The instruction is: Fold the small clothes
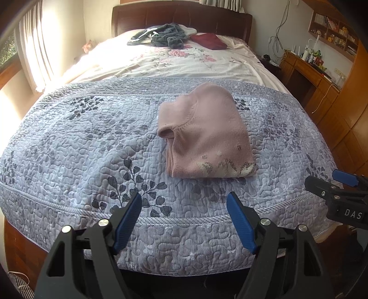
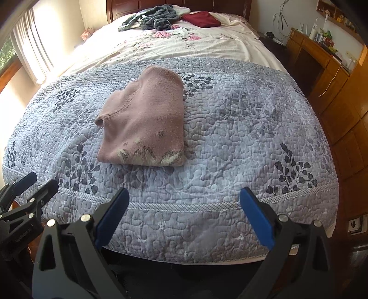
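Note:
A small pink knitted sweater [image 1: 204,135] [image 2: 147,122] lies folded into a compact rectangle on the grey quilted bedspread [image 1: 92,142] [image 2: 241,128], its patterned hem toward me. My left gripper [image 1: 184,202] hovers open over the quilt's near edge, short of the sweater, nothing between its blue pads. My right gripper [image 2: 184,197] is also open and holds nothing, near the bed's foot and to the right of the sweater. Each gripper shows at the edge of the other's view: the right gripper [image 1: 340,184], the left gripper [image 2: 34,181].
Further up the bed on the floral sheet [image 1: 184,62] lie a dark grey garment [image 1: 165,34] [image 2: 151,19] and a folded dark red garment [image 1: 209,40] [image 2: 201,19]. A wooden headboard [image 1: 181,16] is behind. A wooden desk [image 1: 308,73] and shelves stand on the right, a curtained window [image 1: 34,46] on the left.

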Action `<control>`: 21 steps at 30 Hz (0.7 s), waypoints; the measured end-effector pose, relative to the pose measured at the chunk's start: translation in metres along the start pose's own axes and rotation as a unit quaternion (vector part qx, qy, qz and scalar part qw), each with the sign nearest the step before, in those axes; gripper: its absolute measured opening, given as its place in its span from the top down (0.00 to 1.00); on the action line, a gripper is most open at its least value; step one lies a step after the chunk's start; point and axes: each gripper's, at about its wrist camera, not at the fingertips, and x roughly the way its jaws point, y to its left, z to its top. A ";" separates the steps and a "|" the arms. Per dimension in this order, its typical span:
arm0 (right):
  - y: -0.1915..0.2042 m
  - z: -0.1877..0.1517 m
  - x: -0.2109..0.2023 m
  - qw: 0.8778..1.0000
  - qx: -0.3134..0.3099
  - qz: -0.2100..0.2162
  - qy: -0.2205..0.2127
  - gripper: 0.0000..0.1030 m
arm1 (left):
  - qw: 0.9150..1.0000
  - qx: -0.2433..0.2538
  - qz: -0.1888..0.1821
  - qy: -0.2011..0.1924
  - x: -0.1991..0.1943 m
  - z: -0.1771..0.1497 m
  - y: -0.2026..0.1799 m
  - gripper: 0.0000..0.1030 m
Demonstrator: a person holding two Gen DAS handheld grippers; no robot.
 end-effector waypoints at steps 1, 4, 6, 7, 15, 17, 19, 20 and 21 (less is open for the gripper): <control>-0.001 0.000 0.001 1.000 0.001 0.000 0.001 0.07 | 1.000 0.000 0.000 0.001 0.001 0.000 0.000 0.26; -0.003 0.001 0.004 1.000 0.000 -0.001 0.003 0.06 | 1.000 0.000 0.001 0.003 0.002 0.000 0.000 0.26; -0.004 0.000 0.006 1.000 0.002 -0.001 0.006 0.06 | 1.000 0.000 0.001 0.002 0.002 0.000 -0.001 0.26; -0.004 0.000 0.007 1.000 0.003 0.000 0.008 0.06 | 1.000 0.000 0.001 0.002 0.002 0.000 0.000 0.26; -0.007 -0.001 0.011 1.000 0.008 0.007 0.001 0.06 | 1.000 0.002 0.001 -0.001 0.004 0.000 -0.001 0.26; -0.008 0.000 0.011 1.000 0.005 0.000 -0.004 0.07 | 1.000 0.002 0.001 -0.001 0.004 0.001 -0.002 0.26; -0.008 0.000 0.012 1.000 0.007 0.000 -0.004 0.07 | 1.000 0.002 0.000 0.000 0.004 0.001 -0.002 0.26; -0.008 0.000 0.012 1.000 0.004 -0.002 -0.002 0.07 | 1.000 0.002 0.000 0.000 0.004 0.001 -0.002 0.26; -0.008 0.000 0.013 1.000 0.003 -0.004 0.000 0.06 | 1.000 0.002 0.000 0.000 0.004 0.001 -0.002 0.26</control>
